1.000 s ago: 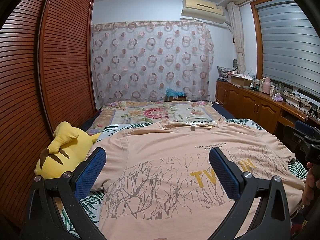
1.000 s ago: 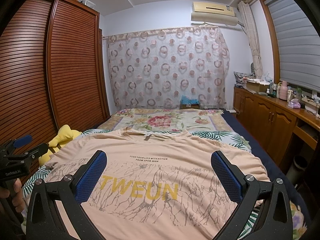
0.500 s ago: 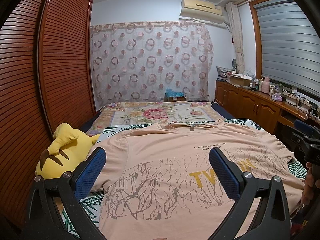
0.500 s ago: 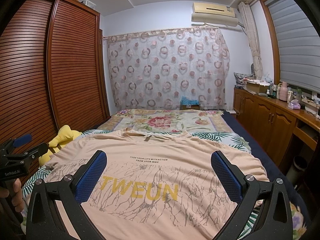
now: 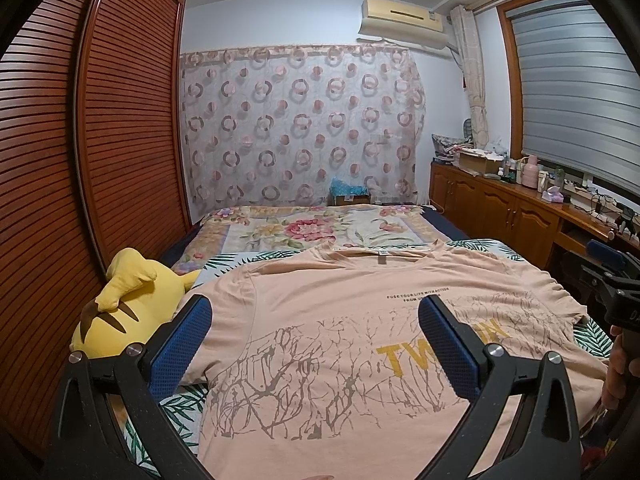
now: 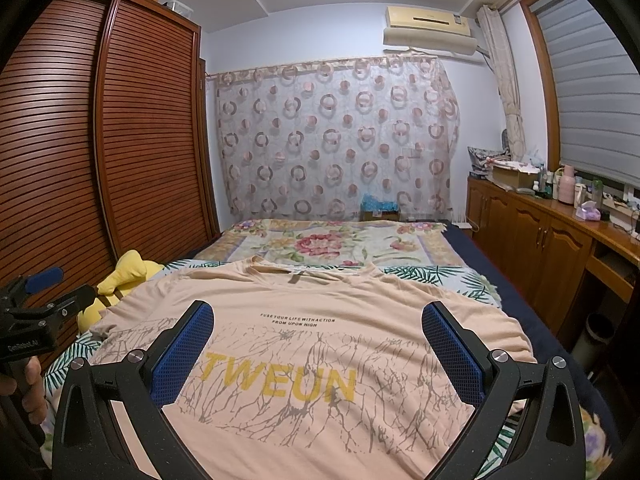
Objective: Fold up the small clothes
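A peach T-shirt (image 5: 320, 320) with yellow "TWEUN" lettering and grey branch print lies flat, front up, on the bed, collar toward the far end; it also shows in the right wrist view (image 6: 304, 344). My left gripper (image 5: 314, 336) is open and empty, held above the shirt's left half. My right gripper (image 6: 318, 340) is open and empty above the shirt's right half. Each gripper shows at the edge of the other's view, the right one (image 5: 612, 276) and the left one (image 6: 44, 304).
A yellow plush toy (image 5: 128, 300) lies at the bed's left edge beside the shirt's sleeve. A slatted wooden wardrobe (image 5: 60, 160) runs along the left. A wooden cabinet (image 6: 560, 248) with bottles stands on the right. A floral blanket (image 5: 320, 232) covers the far bed.
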### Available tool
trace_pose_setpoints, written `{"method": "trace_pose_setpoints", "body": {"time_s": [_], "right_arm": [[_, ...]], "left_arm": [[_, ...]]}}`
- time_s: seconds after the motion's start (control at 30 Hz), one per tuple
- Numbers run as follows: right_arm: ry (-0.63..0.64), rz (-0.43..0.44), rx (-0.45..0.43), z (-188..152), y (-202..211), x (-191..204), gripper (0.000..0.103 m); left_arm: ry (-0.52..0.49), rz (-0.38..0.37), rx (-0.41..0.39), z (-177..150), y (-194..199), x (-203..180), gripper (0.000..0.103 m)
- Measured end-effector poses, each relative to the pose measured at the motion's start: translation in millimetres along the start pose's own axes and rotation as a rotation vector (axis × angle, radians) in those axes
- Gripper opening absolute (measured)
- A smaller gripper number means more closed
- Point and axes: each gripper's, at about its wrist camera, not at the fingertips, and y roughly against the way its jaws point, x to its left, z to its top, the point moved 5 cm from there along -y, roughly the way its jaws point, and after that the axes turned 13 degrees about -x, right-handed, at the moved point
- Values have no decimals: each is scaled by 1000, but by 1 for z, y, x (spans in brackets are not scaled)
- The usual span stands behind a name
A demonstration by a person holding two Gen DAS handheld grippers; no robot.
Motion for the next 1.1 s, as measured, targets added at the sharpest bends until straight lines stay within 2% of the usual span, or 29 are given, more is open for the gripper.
{"method": "trace_pose_setpoints", "body": {"time_s": [0.63, 1.1], "right_arm": [[-4, 12, 6, -4, -2, -2, 103], [18, 127, 44, -8, -16, 12, 103]], "left_arm": [[0, -2, 18, 8, 3, -6, 103], [16, 47, 130, -26, -20, 50, 103]]}}
